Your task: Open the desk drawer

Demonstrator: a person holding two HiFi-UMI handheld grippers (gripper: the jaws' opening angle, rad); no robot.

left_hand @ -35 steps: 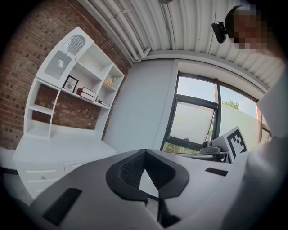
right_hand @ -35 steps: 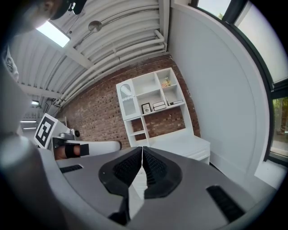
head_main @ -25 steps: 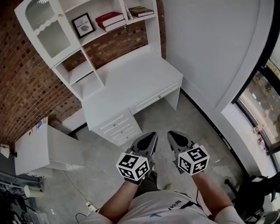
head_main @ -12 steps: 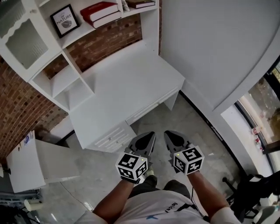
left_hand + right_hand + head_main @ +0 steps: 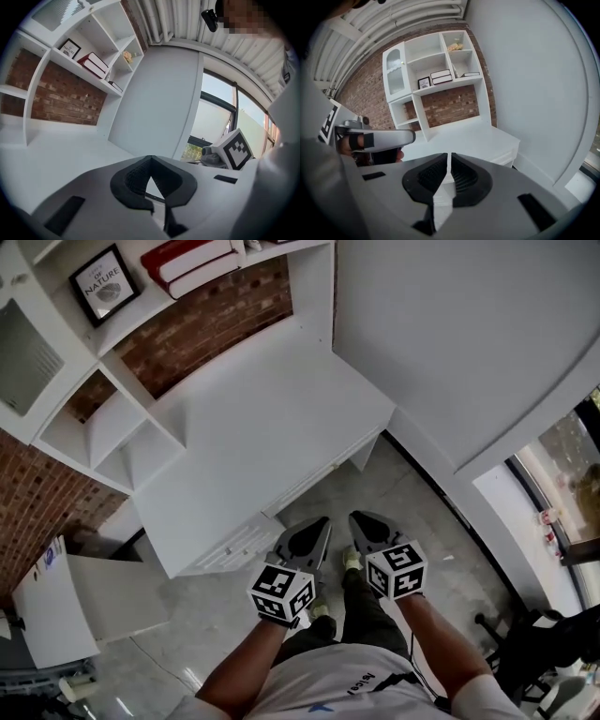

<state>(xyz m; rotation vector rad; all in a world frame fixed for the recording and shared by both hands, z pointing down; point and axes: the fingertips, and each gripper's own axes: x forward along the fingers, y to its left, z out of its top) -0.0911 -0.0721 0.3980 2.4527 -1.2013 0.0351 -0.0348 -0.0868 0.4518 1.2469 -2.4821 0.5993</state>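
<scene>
The white desk point(image 5: 253, 427) stands ahead of me, with its long drawer point(image 5: 314, 476) under the front edge and a stack of small drawers point(image 5: 234, 545) to the left. My left gripper point(image 5: 316, 524) and right gripper point(image 5: 360, 519) hang side by side over the floor, just short of the desk front. Both are shut and hold nothing. In the left gripper view the left gripper point(image 5: 150, 158) has its tips meeting, with the desktop point(image 5: 61, 154) beyond them. In the right gripper view the right gripper point(image 5: 450, 155) shows only a thin slit and points at the desk point(image 5: 478, 138).
A hutch point(image 5: 112, 418) with books point(image 5: 187, 263) and a framed picture point(image 5: 101, 282) rises behind the desktop. A white wall point(image 5: 450, 343) closes the right side, with a window point(image 5: 572, 474) further right. A white cabinet point(image 5: 84, 601) stands on the floor at left.
Both grippers have moved forward and lower toward the desk front, still side by side and shut. The desk now fills more of the head view.
</scene>
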